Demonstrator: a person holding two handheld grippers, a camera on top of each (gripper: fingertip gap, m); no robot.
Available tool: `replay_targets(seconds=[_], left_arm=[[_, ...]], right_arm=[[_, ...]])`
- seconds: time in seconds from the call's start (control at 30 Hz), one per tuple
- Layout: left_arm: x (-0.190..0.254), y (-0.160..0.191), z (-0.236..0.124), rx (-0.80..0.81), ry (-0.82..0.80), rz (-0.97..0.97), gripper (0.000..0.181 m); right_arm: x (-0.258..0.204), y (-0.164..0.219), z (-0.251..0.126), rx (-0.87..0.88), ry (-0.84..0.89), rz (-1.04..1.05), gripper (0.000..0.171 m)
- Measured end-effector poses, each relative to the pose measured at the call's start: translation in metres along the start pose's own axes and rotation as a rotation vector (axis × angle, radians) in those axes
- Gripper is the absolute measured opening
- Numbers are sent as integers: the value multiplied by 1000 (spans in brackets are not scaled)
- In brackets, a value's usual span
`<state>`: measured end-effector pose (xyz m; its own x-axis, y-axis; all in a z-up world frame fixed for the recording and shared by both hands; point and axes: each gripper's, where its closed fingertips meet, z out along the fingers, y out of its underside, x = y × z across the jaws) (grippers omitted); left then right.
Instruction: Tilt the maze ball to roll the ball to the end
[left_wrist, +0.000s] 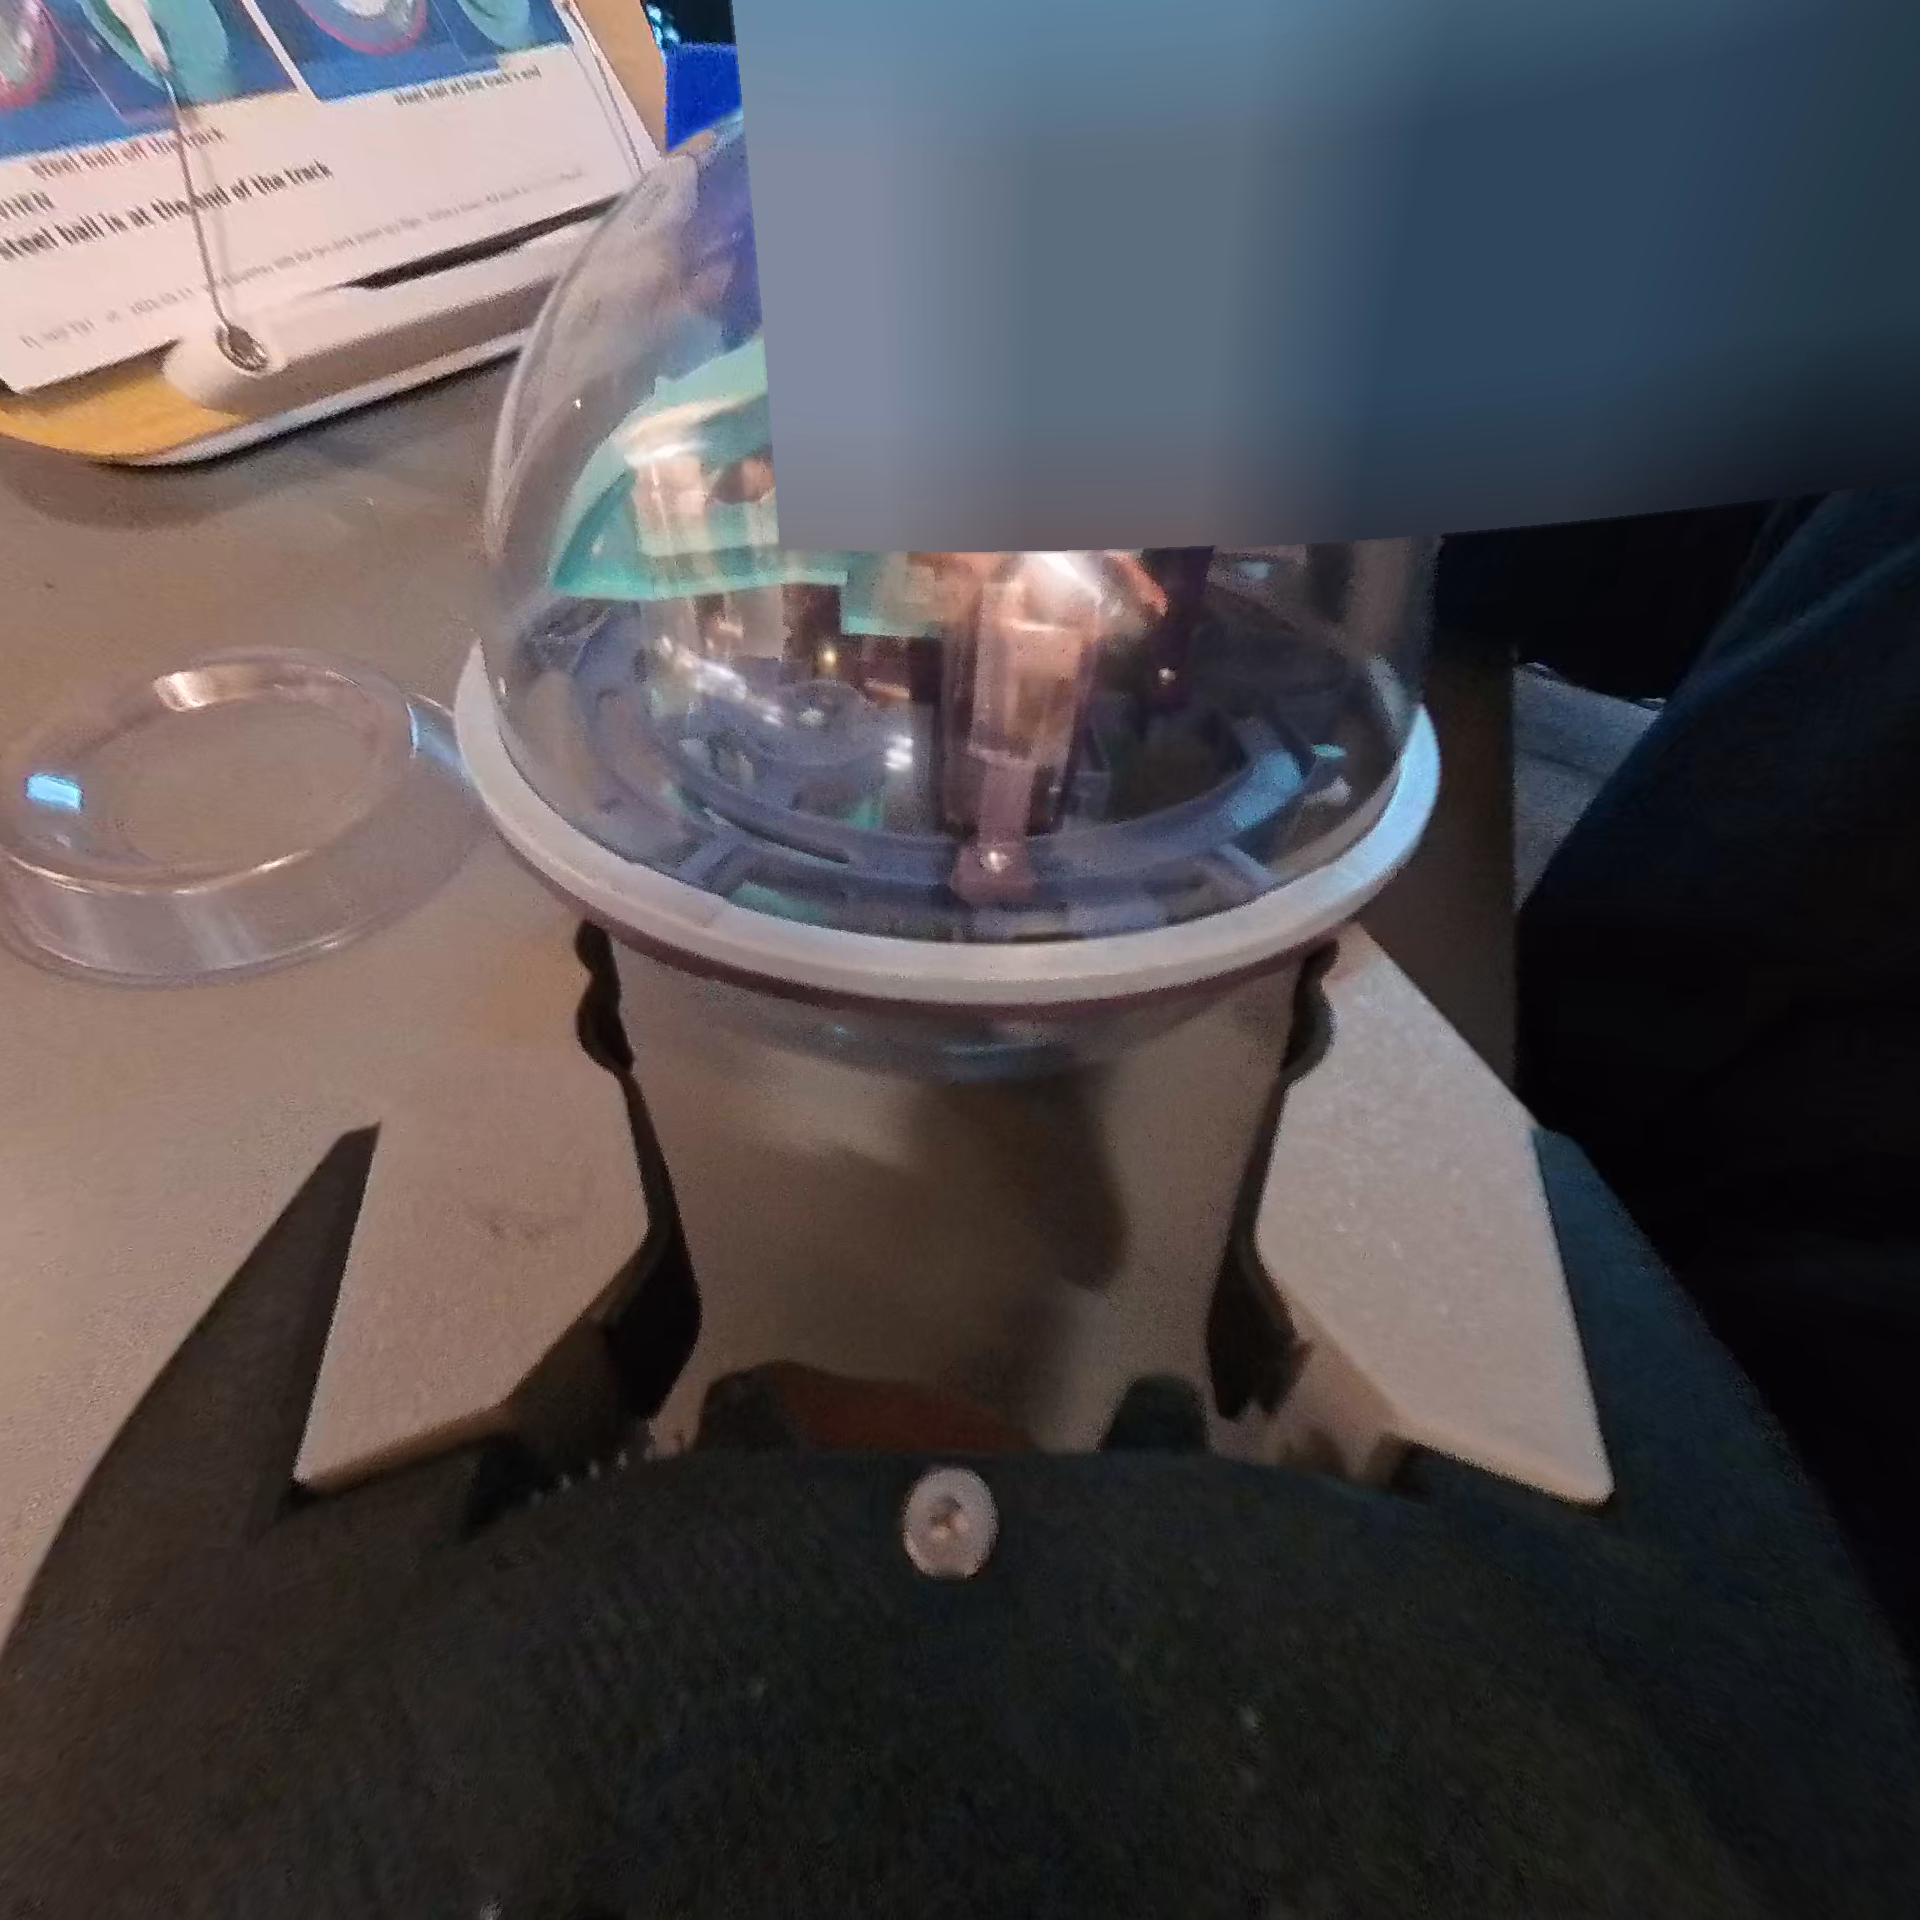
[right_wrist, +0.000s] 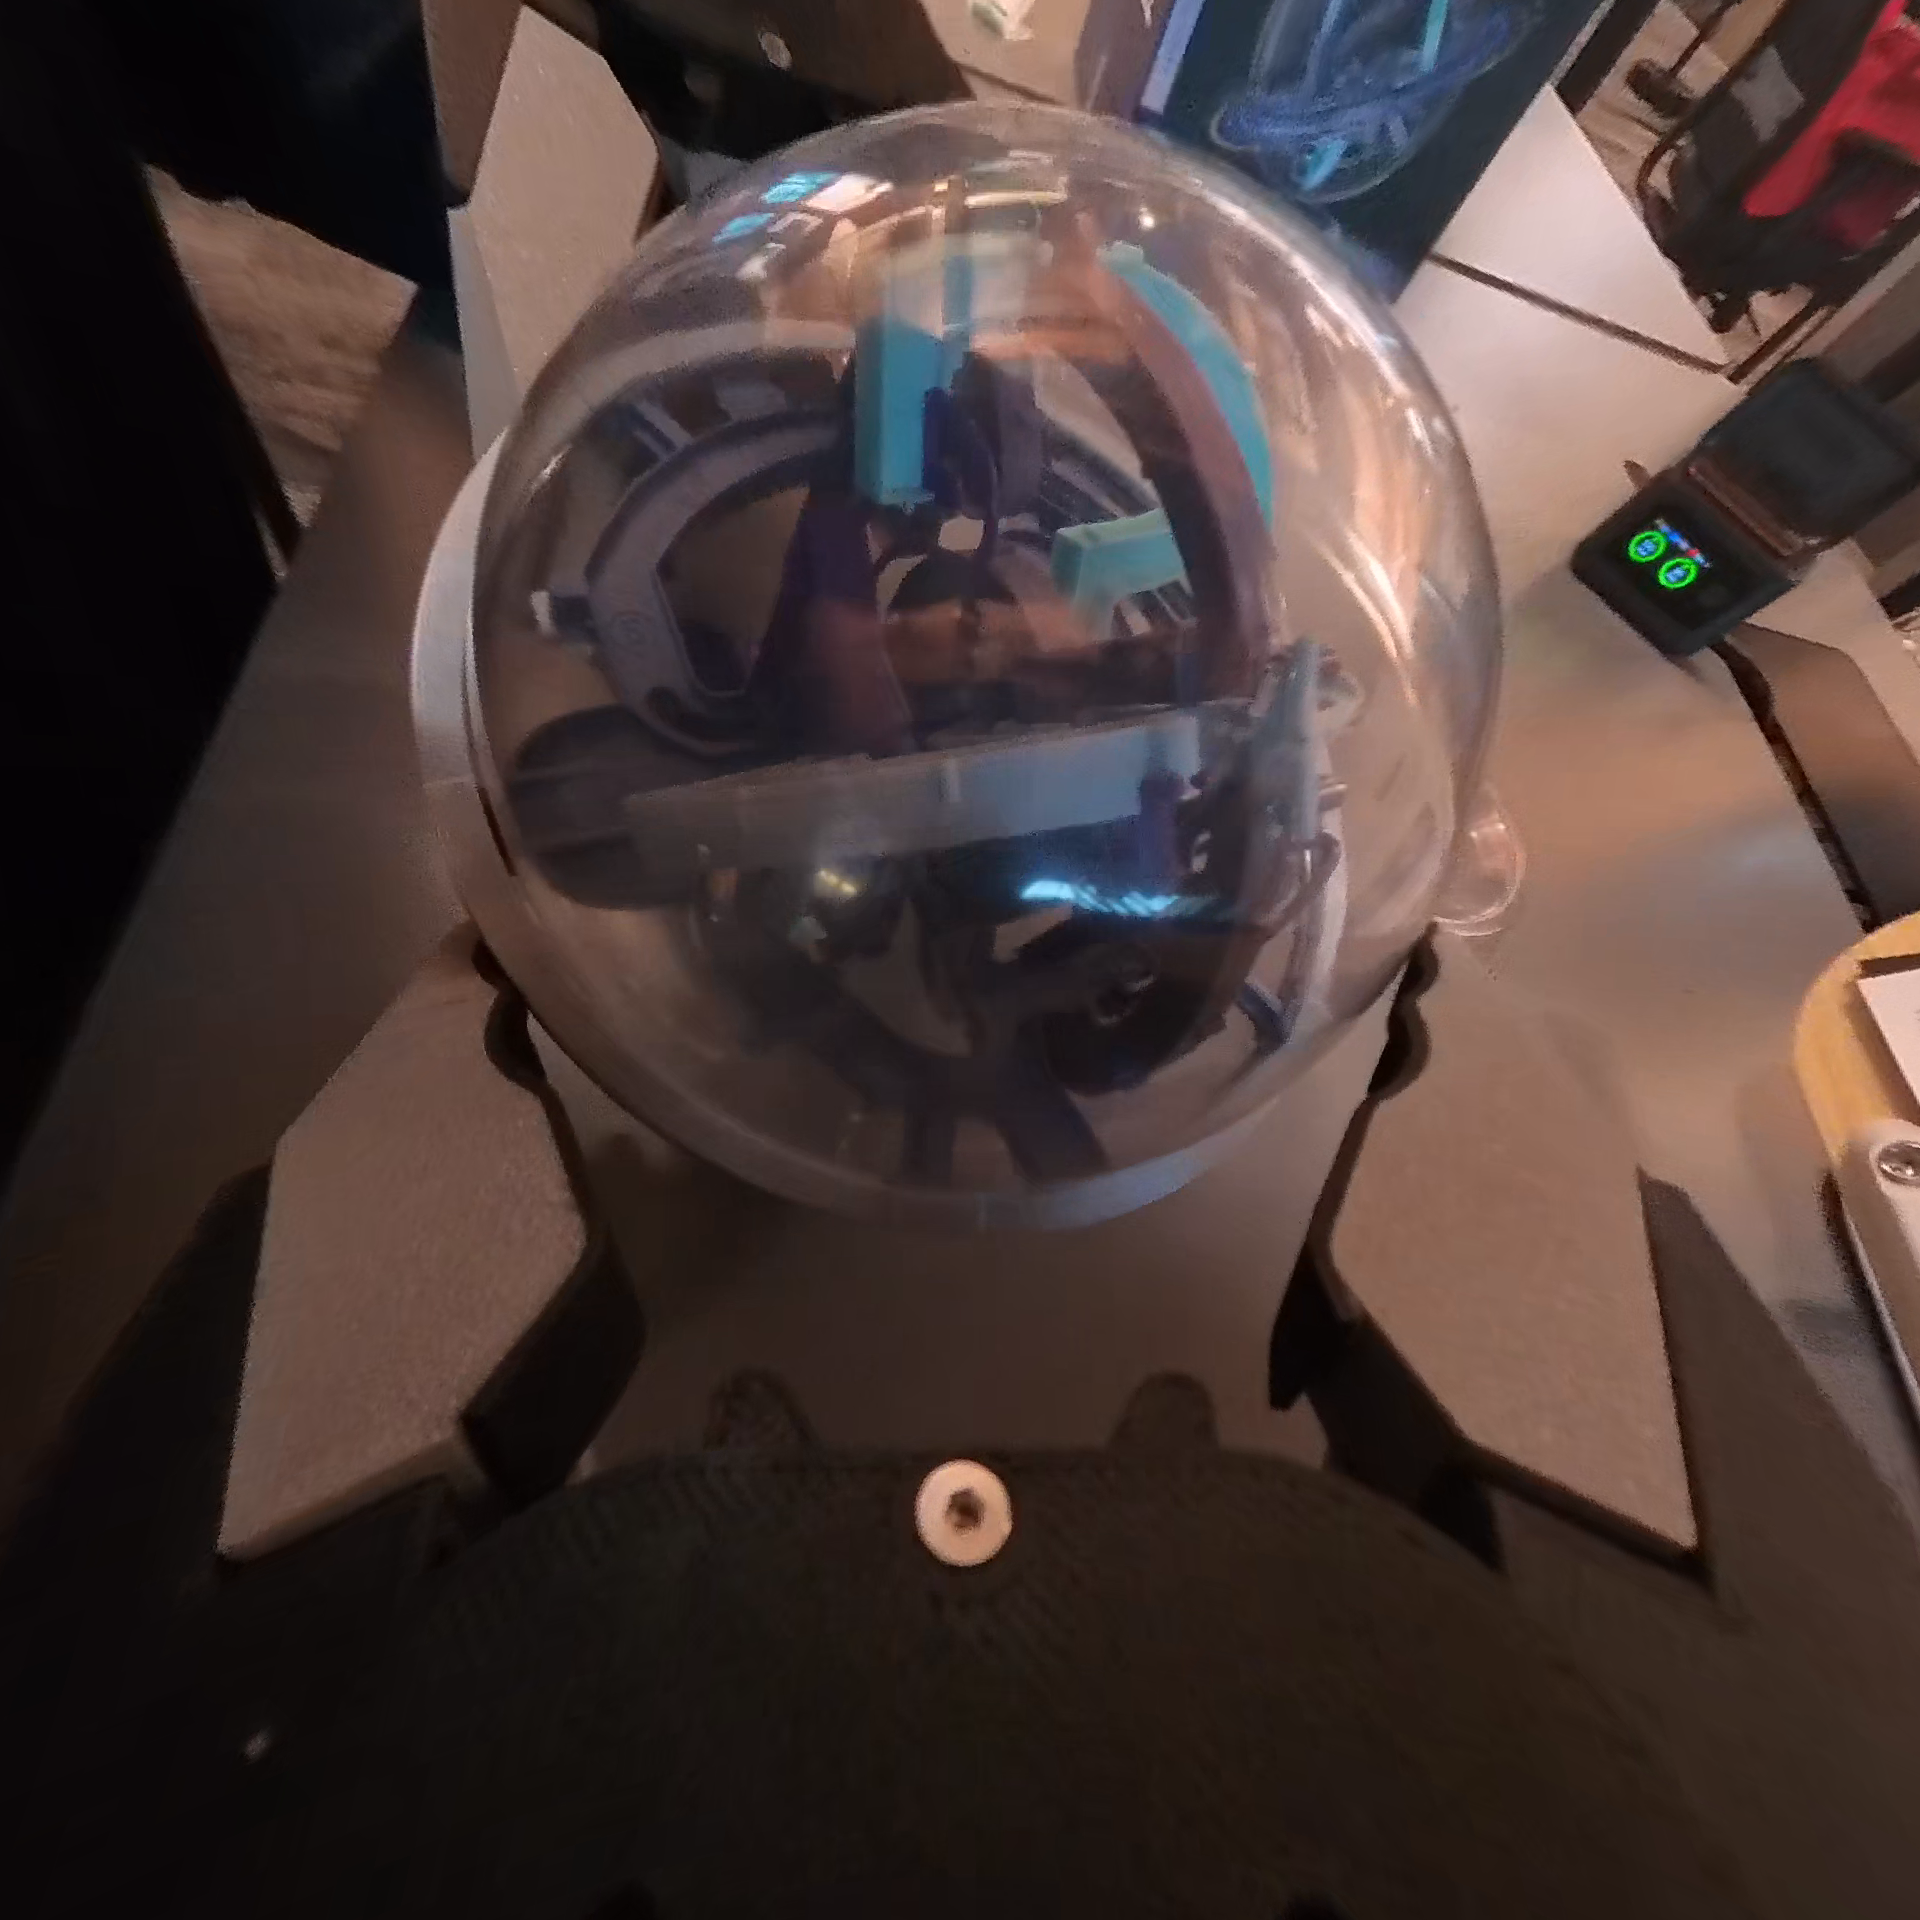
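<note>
The maze ball (left_wrist: 790, 748) is a clear sphere with a white ring around its middle and blue, teal and brown tracks inside. My left gripper (left_wrist: 951, 997) is shut on it, with the fingertips (left_wrist: 597, 987) pressed against its lower half just under the ring. In the right wrist view the maze ball (right_wrist: 935, 623) fills the centre, and my right gripper (right_wrist: 951, 997) is shut on it from the opposite side. A small shiny steel ball (right_wrist: 840, 885) sits low inside, near a grey track. A blurred patch hides the top of the sphere in the left wrist view.
A clear plastic dish (left_wrist: 208, 810) lies on the grey table to the left. A printed instruction sheet (left_wrist: 260, 208) stands behind it. A small device with a green-lit screen (right_wrist: 1662, 566) and a wooden board (right_wrist: 1860, 1039) lie to the right. A person's dark clothing (left_wrist: 1714, 831) is close by.
</note>
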<state>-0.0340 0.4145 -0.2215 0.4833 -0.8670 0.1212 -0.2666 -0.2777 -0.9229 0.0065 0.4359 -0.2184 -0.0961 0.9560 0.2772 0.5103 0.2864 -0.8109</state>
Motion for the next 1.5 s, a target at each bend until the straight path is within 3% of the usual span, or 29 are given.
replay_targets(seconds=[0.53,1.5], left_arm=[[25,15,2,-84,50,49,114],[28,11,0,-55,76,52,113]], right_arm=[[-23,-4,-18,-17,-79,-67,157],[-26,-2,-19,-4,-69,-101,157]])
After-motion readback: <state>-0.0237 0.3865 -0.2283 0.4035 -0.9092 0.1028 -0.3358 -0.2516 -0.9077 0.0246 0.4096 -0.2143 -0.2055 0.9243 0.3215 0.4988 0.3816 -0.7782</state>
